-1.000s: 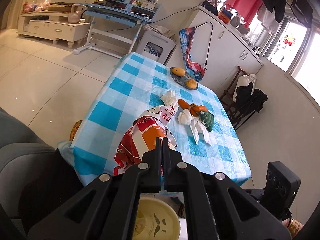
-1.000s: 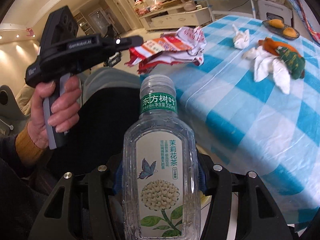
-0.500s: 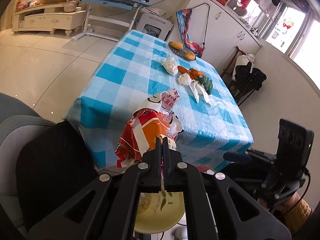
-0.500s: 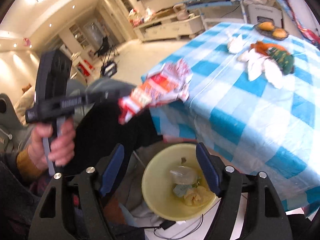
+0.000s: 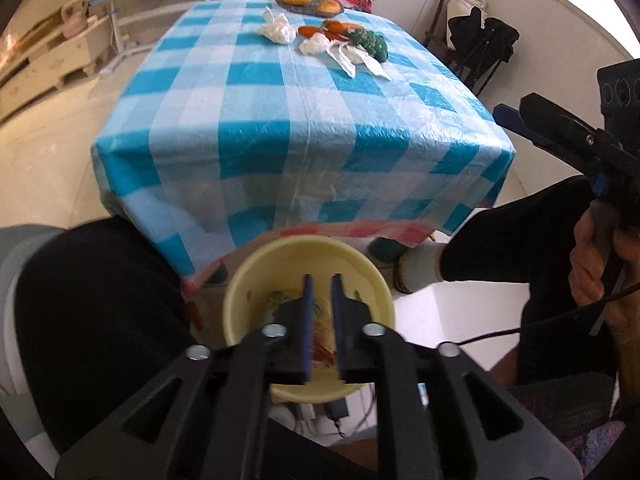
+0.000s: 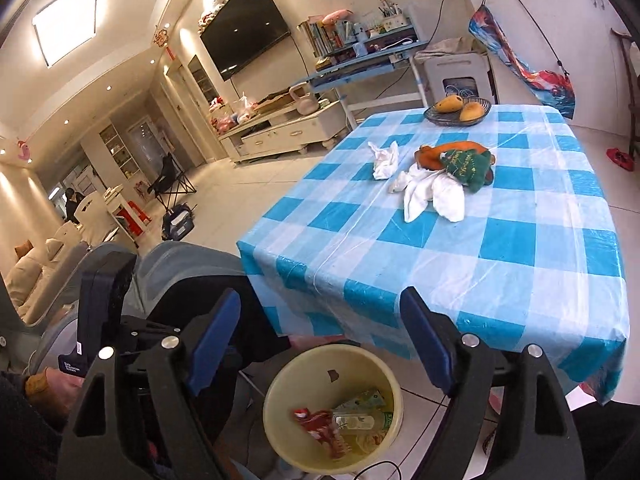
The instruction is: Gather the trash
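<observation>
Left wrist view: we hold the left gripper point(image 5: 320, 308) over the yellow bin point(image 5: 240, 292) on the floor below the table edge, jaws parting with nothing between them; a red wrapper point(image 5: 320, 350) shows through the gap, lying in the bin. On the checked tablecloth point(image 5: 292, 120) crumpled tissues point(image 5: 278, 29) remain at the far end, well apart from us. Right wrist view: our right gripper point(image 6: 320, 334) hangs above the same bin, jaws widening and empty; a clear bottle point(image 6: 354, 420) lies beside the wrapper inside. We judge the task partly done, the tissues being left. A green and orange soft toy point(image 6: 460, 162) touches the larger tissues point(image 6: 432, 196), so picking them calls for care; a fruit basket point(image 6: 458, 110) stands behind.
</observation>
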Tool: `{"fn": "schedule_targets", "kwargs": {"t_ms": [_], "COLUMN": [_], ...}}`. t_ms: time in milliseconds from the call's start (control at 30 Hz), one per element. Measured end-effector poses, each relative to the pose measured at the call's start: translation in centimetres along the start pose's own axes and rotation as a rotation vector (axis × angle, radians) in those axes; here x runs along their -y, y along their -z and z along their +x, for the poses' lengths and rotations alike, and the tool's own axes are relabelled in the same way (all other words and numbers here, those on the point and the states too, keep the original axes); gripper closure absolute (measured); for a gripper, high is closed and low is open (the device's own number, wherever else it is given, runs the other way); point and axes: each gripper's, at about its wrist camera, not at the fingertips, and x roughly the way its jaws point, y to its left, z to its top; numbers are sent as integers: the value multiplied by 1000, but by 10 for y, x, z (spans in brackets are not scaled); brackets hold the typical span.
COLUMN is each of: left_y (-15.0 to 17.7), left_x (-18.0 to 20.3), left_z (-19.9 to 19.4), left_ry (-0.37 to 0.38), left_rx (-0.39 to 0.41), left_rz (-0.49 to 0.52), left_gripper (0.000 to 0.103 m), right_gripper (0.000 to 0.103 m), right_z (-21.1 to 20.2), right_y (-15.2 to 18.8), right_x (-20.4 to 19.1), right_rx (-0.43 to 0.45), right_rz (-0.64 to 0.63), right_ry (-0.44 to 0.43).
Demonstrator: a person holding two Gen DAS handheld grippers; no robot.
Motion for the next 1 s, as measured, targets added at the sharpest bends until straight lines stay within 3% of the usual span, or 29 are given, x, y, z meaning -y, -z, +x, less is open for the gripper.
{"fn": "schedule_targets", "kwargs": {"t_ms": [33, 67, 100, 200, 333, 433, 600, 700, 800, 1000], "left_y": [-3, -9, -15, -34, -62, -72, -55, -53, -50, -50], "left_x": [0, -1, -3, -8, -23, -38, -62, -70, -66, -60], "left_z": [-3, -9, -14, -29, -38, -33, -12, -3, -4, 3], "left_ry": [-34, -79, -110, -201, -285, -343, -387, -366, -382, -370], "left_rx": [24, 71, 111, 245, 385, 443, 428, 400, 433, 419], "left_rz": [6, 7, 2, -30, -119, -181, -256, -293, -269, -230], "left_gripper": [67, 48, 36, 20, 13, 9, 7, 7, 7, 7], "right_gripper": [24, 24, 23, 22, 20, 20, 20, 20, 20, 20], "right_z": [-4, -6, -11, -9, -10, -9, -7, -1, 7, 24], "right_y": [2, 2, 3, 3, 4, 4, 4, 3, 3, 6], "right_x": [0, 0, 1, 1, 1, 4, 7, 6, 1, -14], "right_rx": [6, 11, 15, 25, 45, 54, 67, 66, 52, 13], "right_rz": [2, 1, -1, -7, -17, -23, -38, -49, -83, -165], "right_ry": [6, 15, 25, 64, 127, 172, 240, 263, 279, 294]}}
